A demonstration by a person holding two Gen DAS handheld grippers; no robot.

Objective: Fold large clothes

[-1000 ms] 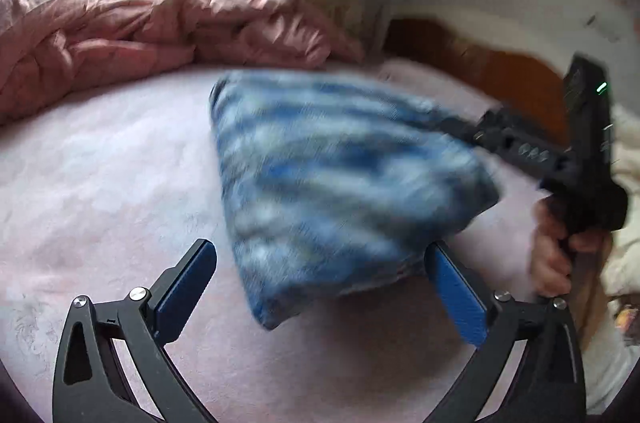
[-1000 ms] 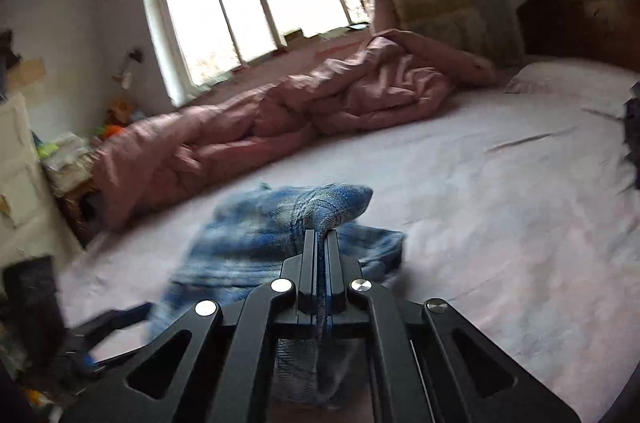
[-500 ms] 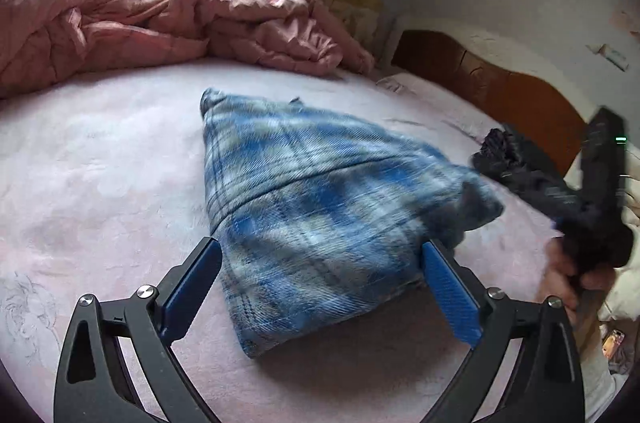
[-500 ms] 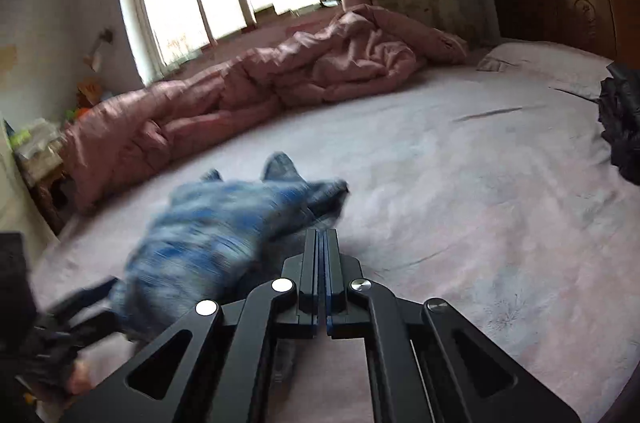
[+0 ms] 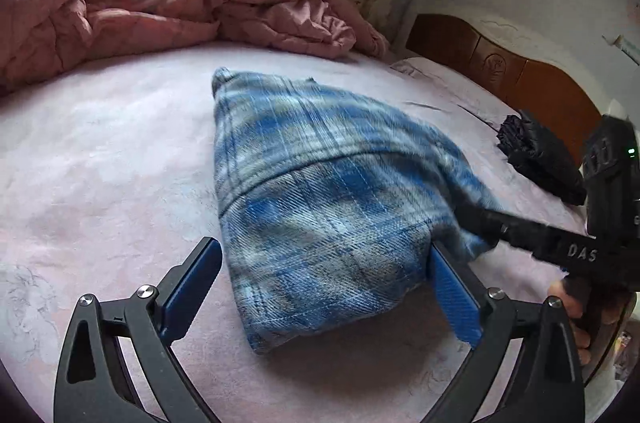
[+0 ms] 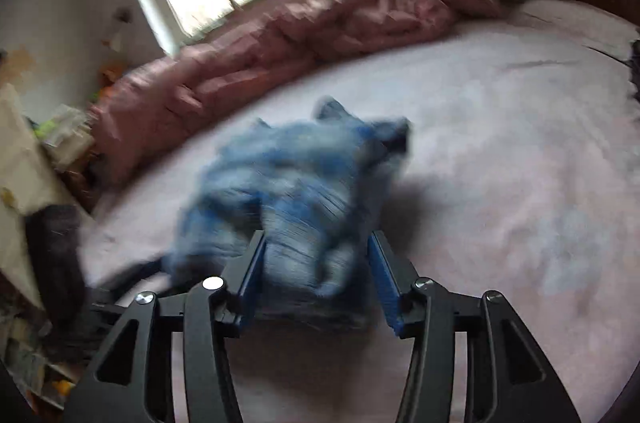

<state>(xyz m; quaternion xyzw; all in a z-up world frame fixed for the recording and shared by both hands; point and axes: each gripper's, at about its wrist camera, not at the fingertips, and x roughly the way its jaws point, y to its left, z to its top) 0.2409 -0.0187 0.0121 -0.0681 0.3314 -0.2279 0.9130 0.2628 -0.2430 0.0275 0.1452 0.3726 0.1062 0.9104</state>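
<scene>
the blue plaid garment (image 5: 320,207) lies on the bed (image 5: 100,163) as a compact folded bundle, roughly a wedge, and from my left gripper (image 5: 324,295) its near end sits right between the jaws. those left jaws stand wide apart and hold nothing; the cloth's near corner is just beside the right-hand pad, touching or nearly so, while the left-hand pad is clear of it.

my right gripper (image 6: 316,275) is letting go: its jaws are opening, and a bunched fold of the garment (image 6: 296,199) is between them but the pads do not seem to press on it. that view is blurred, so i can't tell the exact contact.

i judge the folding of this piece close to finished: it is already doubled into a small packet and set down. what looks left is squaring it up, since the edge toward the right gripper is lumpy and one corner sticks out past the bundle.

ahead of the jaws the sheet is bare up to the rumpled pink duvet (image 5: 160,11) along the window side. to the right of the left jaws, a dark folded item (image 5: 540,155) lies near the wooden headboard (image 5: 520,71), well apart from the bundle. to the left of the left jaws there is plenty of open sheet for sliding or pressing flat.
</scene>
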